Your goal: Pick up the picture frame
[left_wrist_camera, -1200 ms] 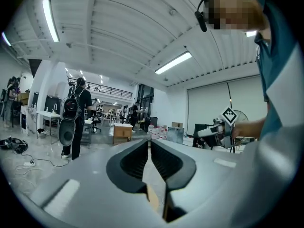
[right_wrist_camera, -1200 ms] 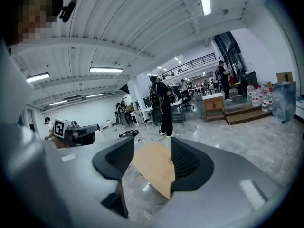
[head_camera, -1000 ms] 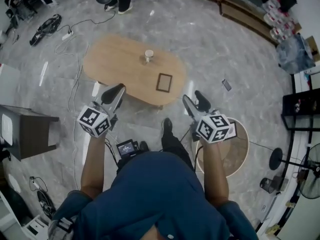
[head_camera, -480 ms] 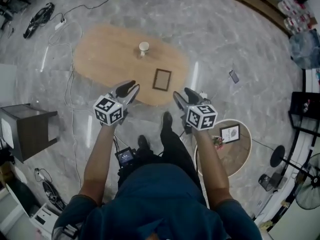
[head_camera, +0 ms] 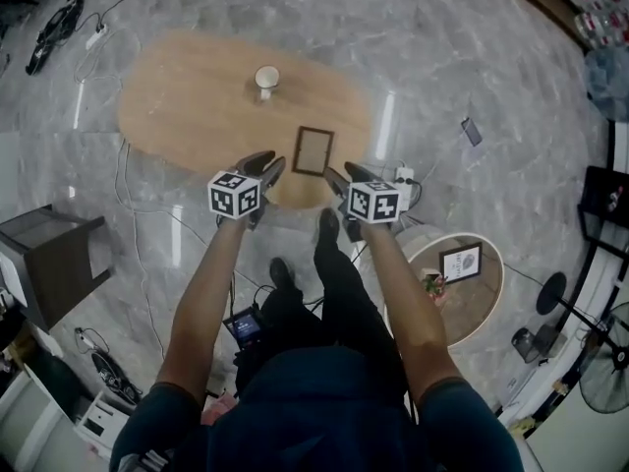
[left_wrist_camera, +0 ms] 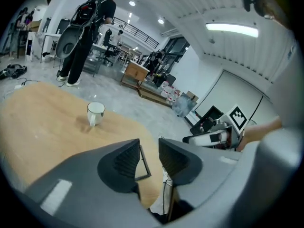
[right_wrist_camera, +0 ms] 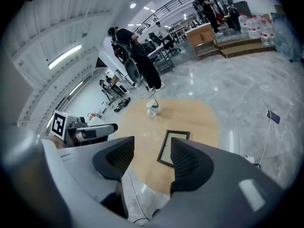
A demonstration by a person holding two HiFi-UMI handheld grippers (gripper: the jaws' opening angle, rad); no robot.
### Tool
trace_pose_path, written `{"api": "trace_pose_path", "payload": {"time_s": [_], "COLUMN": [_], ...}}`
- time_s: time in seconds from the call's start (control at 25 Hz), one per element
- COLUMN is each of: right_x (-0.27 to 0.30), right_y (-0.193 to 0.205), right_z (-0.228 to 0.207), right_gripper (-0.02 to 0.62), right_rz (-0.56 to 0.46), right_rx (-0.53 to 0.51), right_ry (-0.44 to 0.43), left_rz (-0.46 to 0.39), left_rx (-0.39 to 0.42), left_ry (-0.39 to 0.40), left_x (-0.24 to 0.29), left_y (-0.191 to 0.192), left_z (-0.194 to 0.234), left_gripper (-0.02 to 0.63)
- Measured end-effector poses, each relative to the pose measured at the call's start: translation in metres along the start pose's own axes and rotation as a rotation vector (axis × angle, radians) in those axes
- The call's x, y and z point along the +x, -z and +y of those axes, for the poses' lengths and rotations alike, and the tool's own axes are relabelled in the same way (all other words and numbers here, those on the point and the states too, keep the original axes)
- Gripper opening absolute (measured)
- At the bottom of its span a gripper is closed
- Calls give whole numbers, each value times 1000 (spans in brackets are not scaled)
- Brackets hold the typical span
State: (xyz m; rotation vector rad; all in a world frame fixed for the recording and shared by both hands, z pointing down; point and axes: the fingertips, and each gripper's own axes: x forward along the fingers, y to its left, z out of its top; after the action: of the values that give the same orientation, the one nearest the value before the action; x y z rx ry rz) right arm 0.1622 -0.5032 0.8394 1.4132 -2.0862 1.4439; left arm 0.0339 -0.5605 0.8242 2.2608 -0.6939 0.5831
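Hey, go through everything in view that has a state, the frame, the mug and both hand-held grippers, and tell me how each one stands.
Picture frame: lying flat on the wooden table, near its edge, untouched.
Mug: upright on the table, apart from the frame.
Left hand-held gripper: jaws opening, nothing between them.
Right hand-held gripper: jaws apart, empty.

The head view looked steeply down from high above the oval wooden table (head_camera: 187,106). Both gripper views faced it low from its near edge, all sharing its white mug (head_camera: 265,79) and picture frame (head_camera: 313,150).
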Motion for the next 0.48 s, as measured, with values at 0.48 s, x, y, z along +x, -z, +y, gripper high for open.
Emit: {"api": "trace_pose_path", "payload": {"time_s": [0.48], "right_x": [122], "right_y": [66], "right_z": [-100], "right_gripper": [225], "right_rz": [152], "right_rx": [85], "right_ry": [29], "left_rz": [145], "left_rx": [-107], "left_ry": [-29], "left_x": [118], "left_y": [95], "left_z": [70], "left_gripper": [126]}}
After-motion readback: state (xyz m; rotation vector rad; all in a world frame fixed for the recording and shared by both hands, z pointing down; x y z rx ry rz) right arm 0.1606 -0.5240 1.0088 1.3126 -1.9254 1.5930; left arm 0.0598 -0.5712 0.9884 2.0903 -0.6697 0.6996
